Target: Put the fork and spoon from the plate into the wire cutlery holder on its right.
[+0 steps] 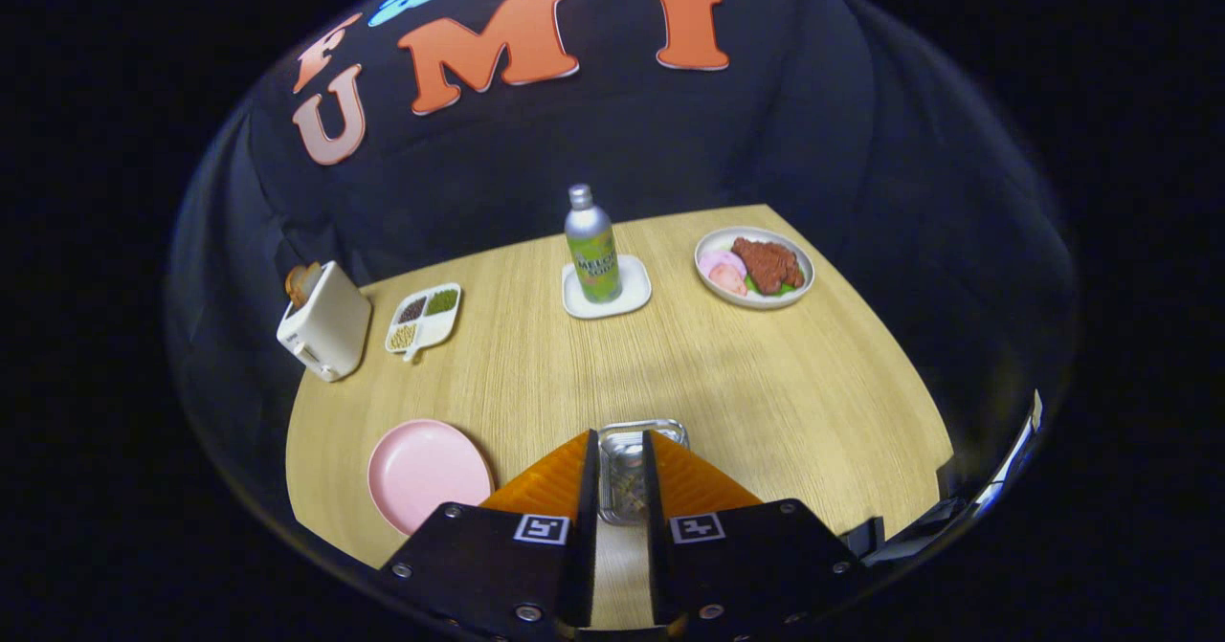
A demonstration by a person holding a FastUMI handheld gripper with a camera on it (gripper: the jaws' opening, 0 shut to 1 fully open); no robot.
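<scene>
The wire cutlery holder (662, 425) stands on the wooden table right under my gripper (621, 435), and I look down into it through the narrow gap between the fingers. Metal cutlery seems to lie inside it, though the pieces are too small to tell apart. My fingers (586, 475) stand a little apart above the holder's rim with nothing held between them. The pink plate (426, 470) lies just left of the fingers, and its face is bare.
Beyond the fingers a green bottle (591, 245) stands on a white coaster (627, 299). A plate of food (756, 267) is at the far right, a divided dish of beans (424, 317) and a white toaster (325, 326) at the far left. The table edge (933, 431) curves near right.
</scene>
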